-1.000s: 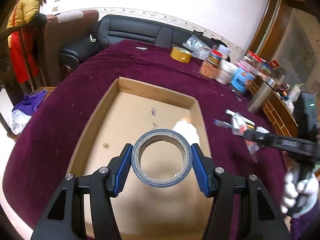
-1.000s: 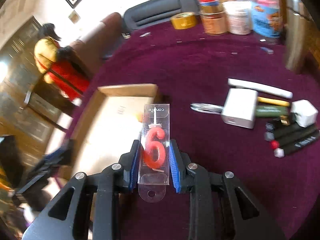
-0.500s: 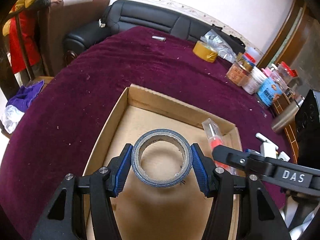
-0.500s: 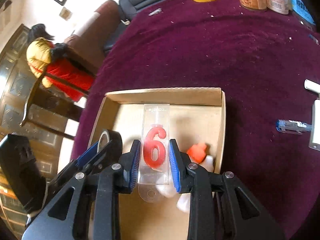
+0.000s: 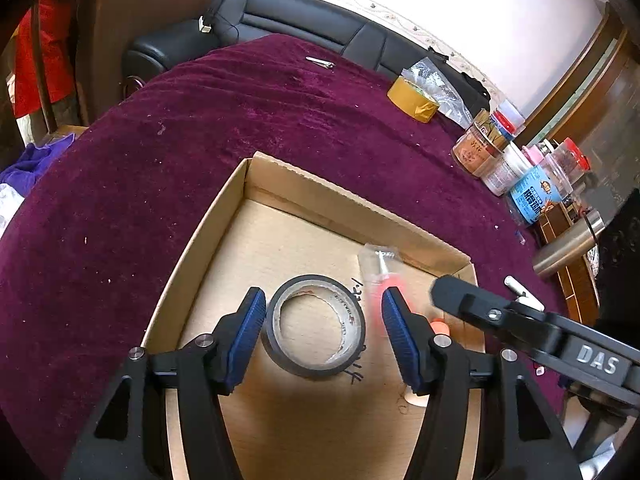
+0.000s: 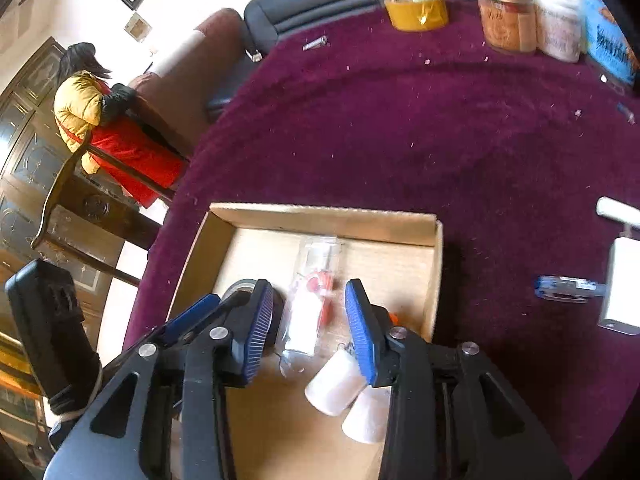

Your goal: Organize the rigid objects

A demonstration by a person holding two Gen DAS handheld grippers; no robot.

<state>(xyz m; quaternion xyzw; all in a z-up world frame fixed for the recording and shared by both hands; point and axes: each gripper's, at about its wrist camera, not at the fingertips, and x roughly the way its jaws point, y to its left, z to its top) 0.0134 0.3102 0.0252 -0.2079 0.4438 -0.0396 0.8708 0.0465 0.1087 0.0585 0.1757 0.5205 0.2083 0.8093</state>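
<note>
A grey tape roll (image 5: 316,326) lies flat on the floor of the open cardboard box (image 5: 320,208). My left gripper (image 5: 323,292) stands around the roll with its jaws opening and both pads off it. In the right wrist view the clear packet with a red "6" candle (image 6: 316,280) is blurred, loose over the box floor (image 6: 400,264). My right gripper (image 6: 308,284) has its jaws opening, and the pads do not touch the packet between them. The tape roll (image 6: 244,286) shows partly behind my left gripper (image 6: 208,304). A white bottle (image 6: 336,384) lies in the box near my right fingers.
On the purple cloth stand a yellow tape roll (image 5: 412,100), several jars (image 5: 476,152) and a steel flask (image 5: 568,248). A blue pen (image 6: 566,288) and a white block (image 6: 624,292) lie right of the box. A person in a yellow jacket (image 6: 80,104) stands by the sofa.
Both grippers came in over the box. The tape roll has left the left pads and rests on the box floor. The right jaws widened and the candle packet slipped free.
</note>
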